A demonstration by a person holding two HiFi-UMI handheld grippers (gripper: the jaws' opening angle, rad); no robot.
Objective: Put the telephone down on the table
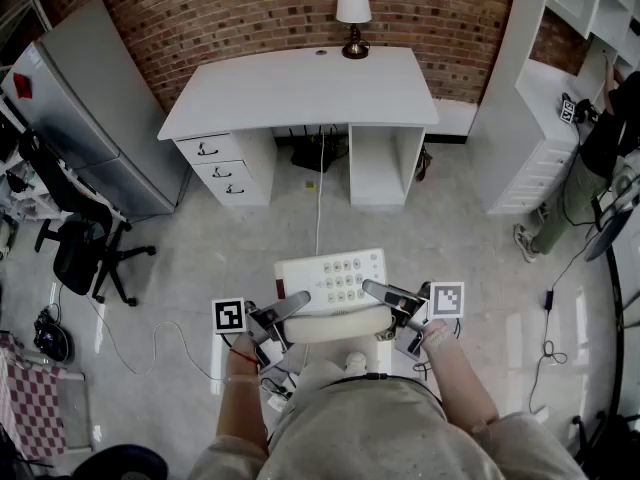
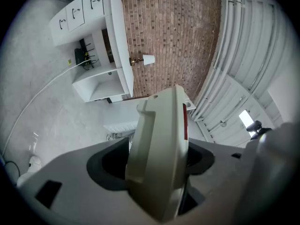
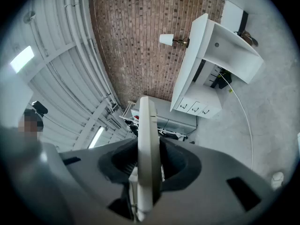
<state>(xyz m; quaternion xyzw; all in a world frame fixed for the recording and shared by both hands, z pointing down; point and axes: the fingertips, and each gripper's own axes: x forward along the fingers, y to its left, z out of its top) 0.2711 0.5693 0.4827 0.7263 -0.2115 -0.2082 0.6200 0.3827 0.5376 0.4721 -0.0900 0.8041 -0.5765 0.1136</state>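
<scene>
**Q:** Grippers, quick?

**A:** Both are clamped on the telephone (image 1: 333, 280). My left gripper (image 1: 295, 304) bites its left side and my right gripper (image 1: 378, 291) its right. The left jaws stand wide because that side is thick. The right jaws are narrower, on a thin edge.

**Q:** Where's the phone relative to the white desk (image 1: 300, 88)?

**A:** On the near side of the desk and well short of it, in the air over the floor. It isn't above the desktop yet and touches nothing but my jaws.

**Q:** Why hold it by two sides?

**A:** My guess is that it's a wide, flat body with a handset (image 1: 335, 324) lying loose on the end farthest from the desk. One grip per side keeps it level, keypad up, so the handset doesn't slide off. Level also suits setting it flat on the desktop.

**Q:** Is the desk ready?

**A:** The desktop is mostly bare. The lamp (image 1: 352, 18) stands at its far edge by the brick wall, out of the way.

**Q:** Counts?

**A:** One telephone, one handset, two grippers, one desk, one lamp. There are three drawers (image 1: 218, 166) at the desk's left end. One white cable (image 1: 320, 198) runs from under the desk toward me. I can't tell whether it's the phone's.
</scene>
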